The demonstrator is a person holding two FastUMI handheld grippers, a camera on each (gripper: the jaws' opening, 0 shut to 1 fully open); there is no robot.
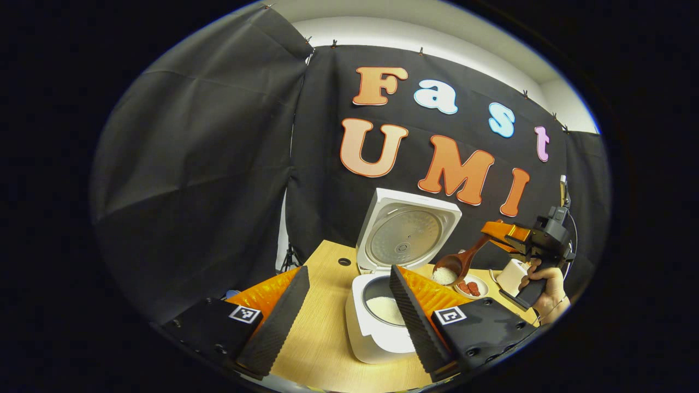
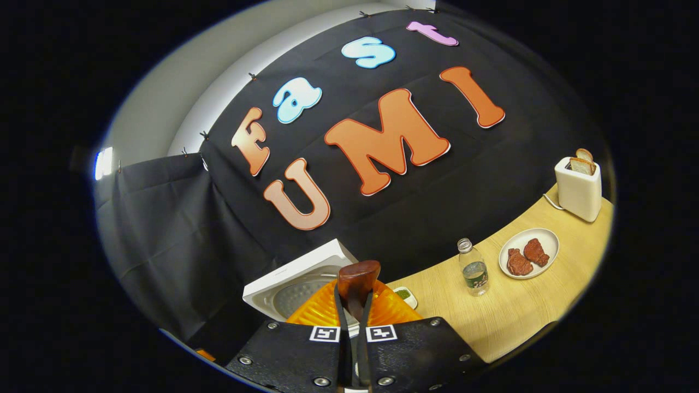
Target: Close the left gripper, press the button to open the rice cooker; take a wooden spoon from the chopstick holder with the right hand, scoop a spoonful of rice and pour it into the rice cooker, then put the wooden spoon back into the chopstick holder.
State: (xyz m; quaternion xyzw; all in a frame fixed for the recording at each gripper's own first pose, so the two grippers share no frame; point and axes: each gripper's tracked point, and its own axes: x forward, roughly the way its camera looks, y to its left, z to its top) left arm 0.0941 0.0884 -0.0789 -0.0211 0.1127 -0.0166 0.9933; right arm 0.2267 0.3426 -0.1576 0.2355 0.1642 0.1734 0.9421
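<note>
The white rice cooker [image 1: 377, 338] stands on the wooden table with its lid [image 1: 407, 232] raised, and white rice lies in its pot [image 1: 385, 310]. My left gripper [image 1: 345, 316] is open just in front of the cooker and holds nothing. To the cooker's right, my right gripper [image 1: 499, 232] is shut on the handle of a wooden spoon [image 1: 461, 261]. The spoon's bowl carries rice [image 1: 444, 276] and hangs beside the cooker's right edge. In the right gripper view, the spoon handle [image 2: 359, 277] sticks up between the closed fingers of my right gripper [image 2: 354, 299], above the cooker lid [image 2: 297, 283].
A plate of red meat [image 2: 528, 254], a water bottle [image 2: 474, 268], a white toaster with bread [image 2: 579, 186] and a small dish of greens [image 2: 405, 295] stand on the table [image 2: 524, 311]. A hand [image 1: 548, 289] holds the right gripper.
</note>
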